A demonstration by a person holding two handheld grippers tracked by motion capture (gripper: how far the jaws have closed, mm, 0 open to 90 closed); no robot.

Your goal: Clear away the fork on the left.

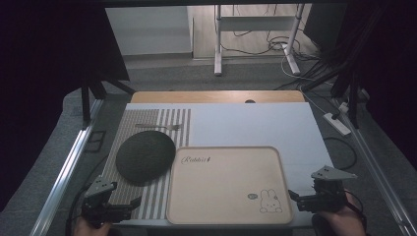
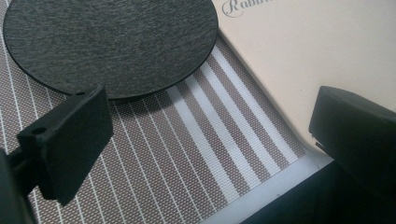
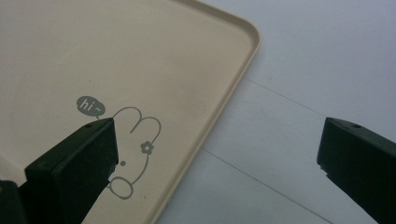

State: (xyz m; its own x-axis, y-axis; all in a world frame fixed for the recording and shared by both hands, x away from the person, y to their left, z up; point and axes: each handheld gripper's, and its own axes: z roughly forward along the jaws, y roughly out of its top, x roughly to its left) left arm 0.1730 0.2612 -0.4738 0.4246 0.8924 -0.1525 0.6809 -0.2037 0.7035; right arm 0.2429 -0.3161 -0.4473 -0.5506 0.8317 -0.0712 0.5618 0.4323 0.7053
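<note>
The left gripper (image 1: 129,202) is standing with its jaws spread wide and nothing between them; in the left gripper view its fingers (image 2: 74,140) are hanging over the striped placemat (image 2: 187,154), with the near edge of the dark round plate (image 2: 112,42) just beyond one pad and the corner of the beige tray (image 2: 303,56) passing under the other. The right gripper (image 1: 295,196) is likewise gaping empty, one of its fingers (image 3: 79,163) hovering over the tray's printed rabbit (image 3: 135,149) and the other sitting out over the white table cover (image 3: 299,84), so the tray's right rim is lying between the jaws without being pinched. Outward from the hands, the tray is sitting at the near middle of the table, its left edge lying on the placemat and just beside the plate, while a fork (image 1: 158,127) is lying well beyond the plate at the far end of the mat. Judging from this, either hand may be about to take the tray or the plate. The risks are looking plain: the plate is thin and lying flat, so a jaw may be skidding over its rim rather than getting under it, and a push could be shoving it against the tray. A one-sided grip on the shallow tray rim could be tilting or dragging it across the mat and bunching the fabric.
</note>
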